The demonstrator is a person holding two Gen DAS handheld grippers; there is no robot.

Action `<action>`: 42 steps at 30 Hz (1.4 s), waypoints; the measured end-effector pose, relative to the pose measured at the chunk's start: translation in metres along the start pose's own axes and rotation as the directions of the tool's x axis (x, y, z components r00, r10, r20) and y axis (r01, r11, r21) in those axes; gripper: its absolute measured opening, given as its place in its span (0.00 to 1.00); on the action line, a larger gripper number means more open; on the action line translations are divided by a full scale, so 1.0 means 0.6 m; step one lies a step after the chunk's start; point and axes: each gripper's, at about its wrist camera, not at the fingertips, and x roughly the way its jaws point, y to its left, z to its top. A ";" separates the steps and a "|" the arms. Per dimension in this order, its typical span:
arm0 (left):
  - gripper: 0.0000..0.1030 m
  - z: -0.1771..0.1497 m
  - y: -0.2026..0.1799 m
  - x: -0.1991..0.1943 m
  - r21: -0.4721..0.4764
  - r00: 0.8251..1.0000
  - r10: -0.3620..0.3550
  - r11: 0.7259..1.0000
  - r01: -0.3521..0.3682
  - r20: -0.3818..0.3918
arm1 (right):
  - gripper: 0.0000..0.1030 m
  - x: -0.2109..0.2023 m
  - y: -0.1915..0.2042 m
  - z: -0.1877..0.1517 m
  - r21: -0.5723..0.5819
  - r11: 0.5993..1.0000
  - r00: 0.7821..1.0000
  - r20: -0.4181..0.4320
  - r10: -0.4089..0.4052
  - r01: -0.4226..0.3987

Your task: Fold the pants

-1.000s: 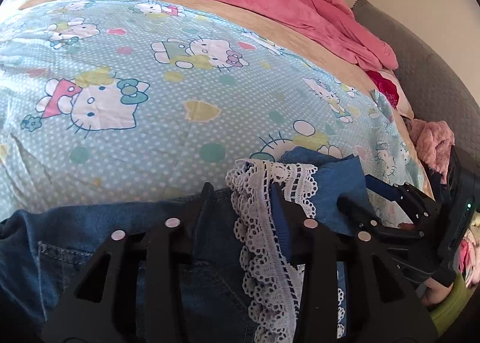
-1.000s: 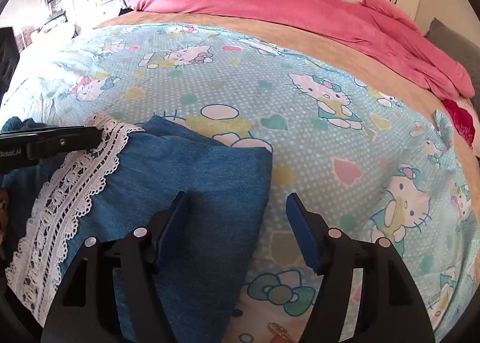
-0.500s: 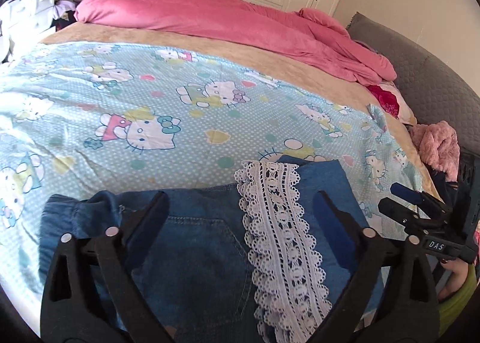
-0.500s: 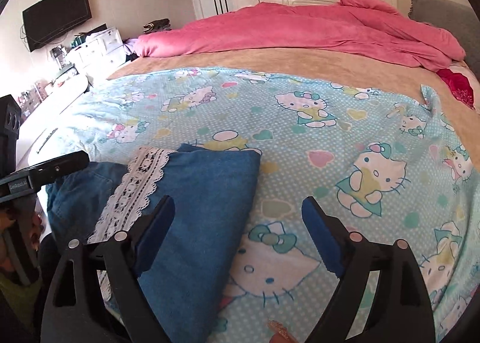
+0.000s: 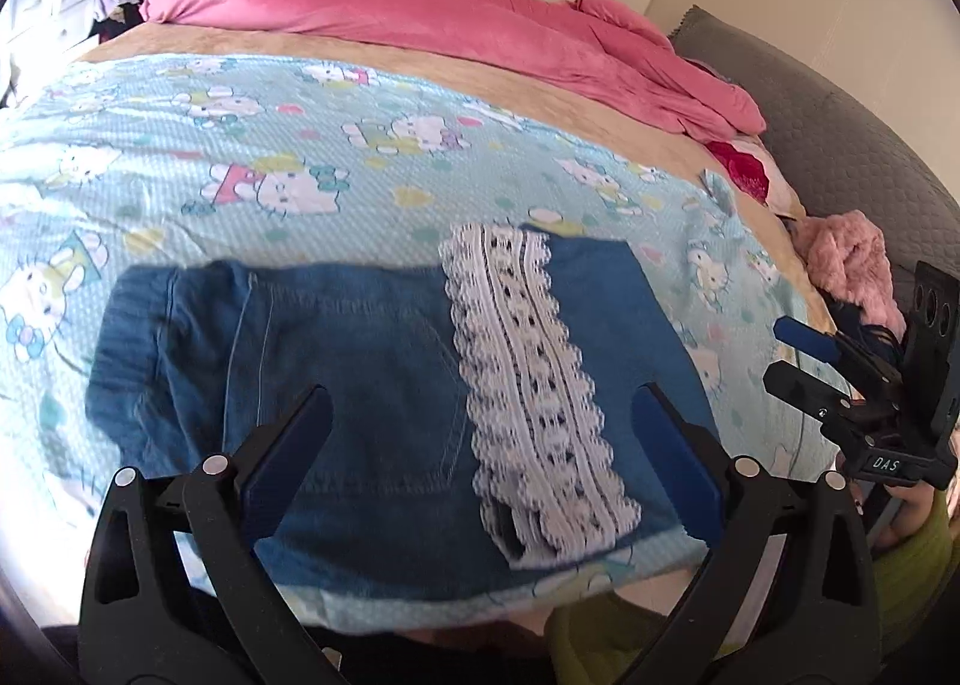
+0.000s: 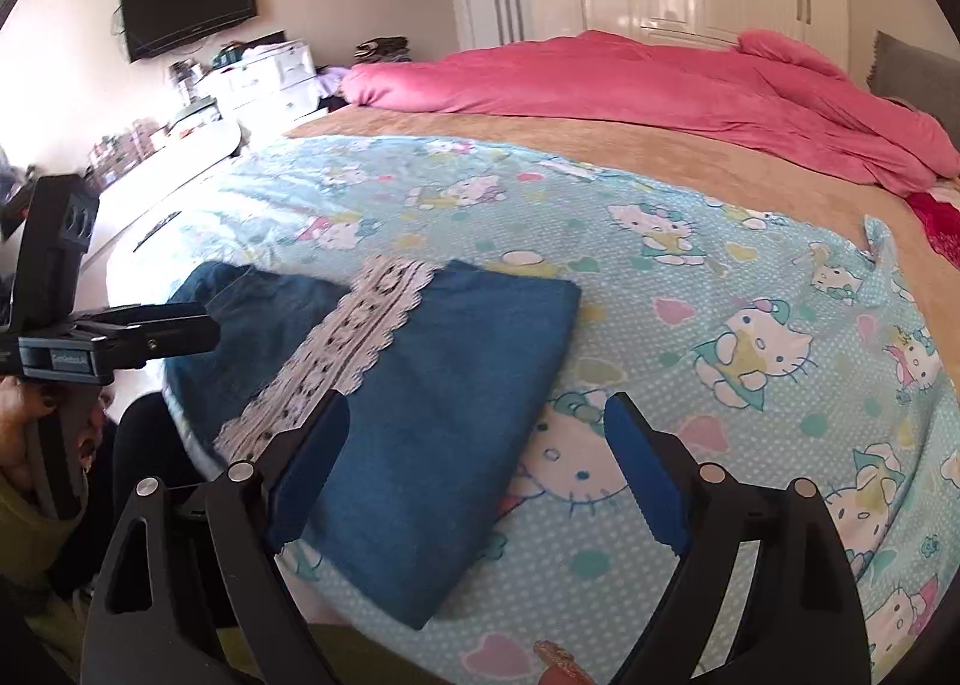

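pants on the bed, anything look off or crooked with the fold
Slightly. The folded pants lie flat on the cartoon sheet, but the layers do not line up: the top layer with the lace trim covers only the right part, leaving darker denim showing on the left. Nothing looks torn or spilled. Both claws hang open, clear of the cloth.

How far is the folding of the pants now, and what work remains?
Done, it seems: the denim pants lie in a flat folded packet on the cartoon sheet, the white lace hem laid across the top. In hand: nothing. The left gripper and the right gripper both stand open above the cloth, their jaws having just opened. Left: perhaps one more fold or some smoothing; I cannot tell whether it is planned.
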 end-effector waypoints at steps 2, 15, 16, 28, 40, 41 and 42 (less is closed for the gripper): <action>0.91 -0.015 -0.001 -0.004 -0.008 1.000 -0.016 1.000 0.015 -0.015 | 0.83 0.000 0.013 -0.010 -0.033 0.999 1.000 -0.009 0.009 -0.009; 0.64 -0.082 -0.015 0.042 -0.079 0.984 -0.097 0.993 0.086 -0.152 | 0.82 0.036 0.062 -0.060 -0.090 0.990 0.990 -0.096 0.099 -0.108; 0.56 -0.087 -0.019 0.051 -0.077 0.982 -0.097 0.993 0.085 -0.164 | 0.76 0.039 0.064 -0.063 -0.096 0.988 0.989 -0.102 0.108 -0.118; 0.14 -0.103 -0.040 0.031 0.085 0.987 0.031 0.996 -0.018 -0.158 | 0.59 0.049 0.093 -0.078 -0.177 0.973 0.983 -0.140 0.122 -0.146; 0.32 -0.106 -0.044 0.039 0.091 0.985 0.019 0.996 -0.004 -0.170 | 0.59 0.075 0.078 -0.087 -0.122 0.984 0.973 -0.210 0.099 -0.127; 0.37 -0.105 -0.047 0.037 0.095 0.986 0.022 0.995 -0.007 -0.167 | 0.59 0.070 0.075 -0.085 -0.109 0.985 0.973 -0.205 0.106 -0.131; 0.40 -0.105 -0.048 0.035 0.099 0.986 0.026 0.995 -0.010 -0.163 | 0.60 0.067 0.074 -0.084 -0.101 0.986 0.974 -0.201 0.107 -0.129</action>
